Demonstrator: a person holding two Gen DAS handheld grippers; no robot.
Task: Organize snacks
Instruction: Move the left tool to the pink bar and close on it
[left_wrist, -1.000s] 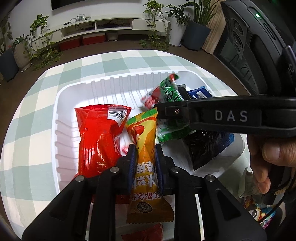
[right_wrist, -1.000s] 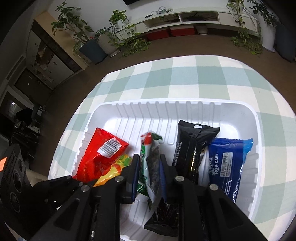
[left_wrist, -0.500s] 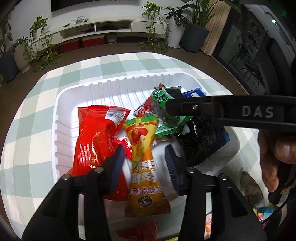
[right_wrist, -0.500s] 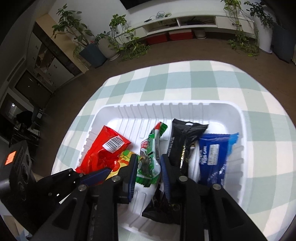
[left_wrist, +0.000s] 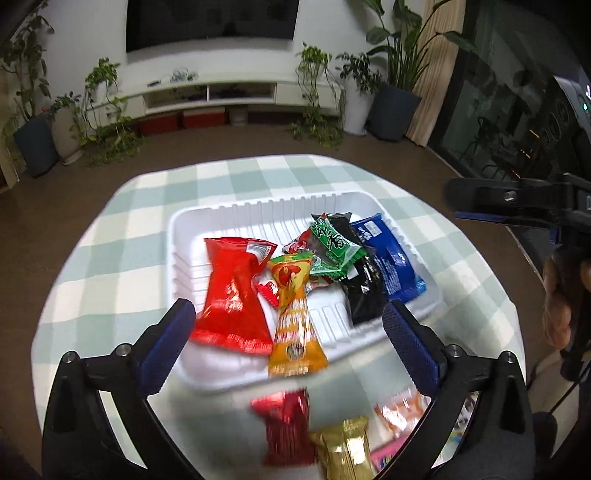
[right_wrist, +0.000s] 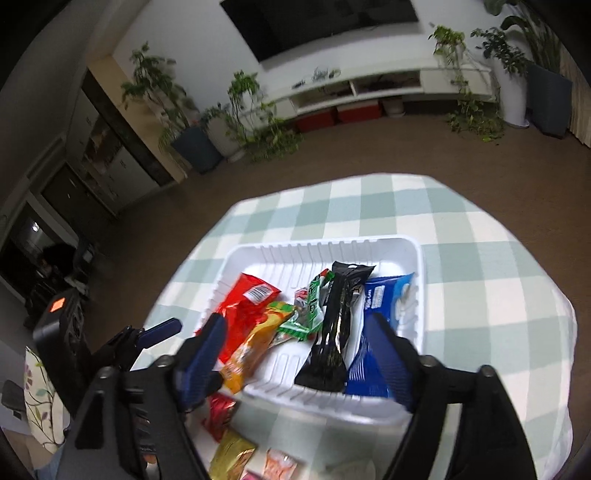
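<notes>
- Ribbed white plastic tray (left_wrist: 177, 236)
- Pale green-and-white checked tablecloth (left_wrist: 122, 258)
- Shiny red snack packet (left_wrist: 231, 295)
- Orange-yellow packet (left_wrist: 295, 321)
- Green packet (left_wrist: 332, 245)
- Glossy black packet (right_wrist: 332, 332)
- Blue packet (left_wrist: 391, 258)

Living room behind the worktop
A dark television (left_wrist: 210, 22) hangs above a low white cabinet (left_wrist: 229, 94) with red boxes (left_wrist: 183, 120) beneath, potted plants (left_wrist: 391, 81) at both sides, brown floor (right_wrist: 369, 155)

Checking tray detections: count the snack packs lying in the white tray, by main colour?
In the white tray:
Red pack: 1
Orange-yellow pack: 1
Green pack: 1
Black pack: 1
Blue pack: 1
Small red-and-white pack, mostly hidden: 1
Total: 6
</notes>
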